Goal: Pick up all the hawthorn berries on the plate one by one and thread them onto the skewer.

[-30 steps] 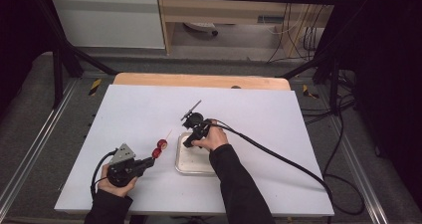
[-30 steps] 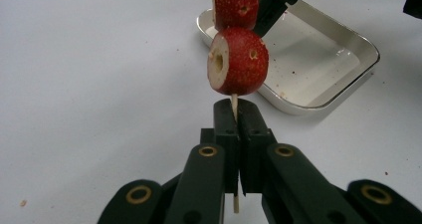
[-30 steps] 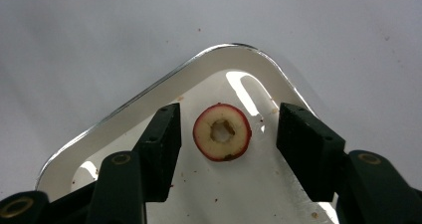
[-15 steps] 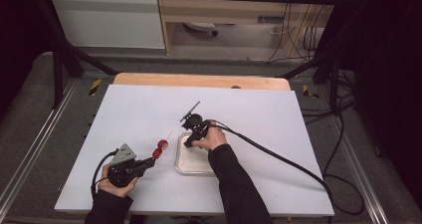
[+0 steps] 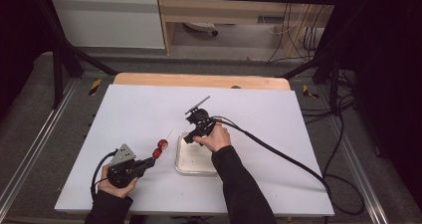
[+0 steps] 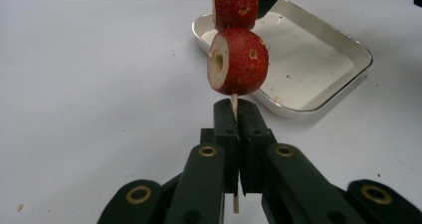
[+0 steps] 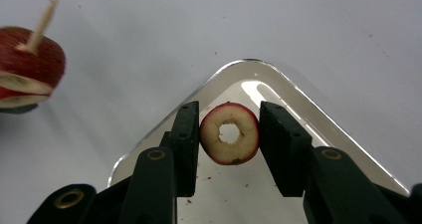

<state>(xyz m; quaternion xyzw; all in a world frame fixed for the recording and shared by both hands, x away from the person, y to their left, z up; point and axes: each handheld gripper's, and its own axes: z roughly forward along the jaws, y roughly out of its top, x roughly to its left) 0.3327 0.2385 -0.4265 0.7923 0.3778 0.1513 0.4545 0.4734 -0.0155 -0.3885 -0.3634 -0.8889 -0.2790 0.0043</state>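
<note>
High view: a white tabletop (image 5: 124, 114) carries a shallow metal tray (image 5: 191, 165) near its middle. The person's left hand (image 5: 115, 184) rests near the front edge and holds the left tongs (image 5: 149, 161), which point toward the tray. These tongs are closed on the lower end of a thin wooden skewer (image 5: 169, 134) that slants up and away from them. Two red fruit pieces (image 5: 160, 148) are threaded on the skewer, one just above the other, both clear of the tabletop and just left of the tray.

Left gripper view: the two jaws meet with the skewer (image 6: 234, 107) pinched between them; the nearer fruit piece (image 6: 238, 60) sits just above the jaw tips, its pale cut face turned left.

Right gripper view: the right tongs (image 7: 229, 134), whose jaws have just been closing, bracket a ring-shaped fruit slice (image 7: 229, 133) with red skin, pale flesh and a hole through its centre. The left pad touches the slice; at the right pad a narrow gap may remain. Behind the slice lies one corner of the tray (image 7: 278, 92).

High view: the right hand (image 5: 215, 137) holds its tongs over the tray's far left corner.
</note>
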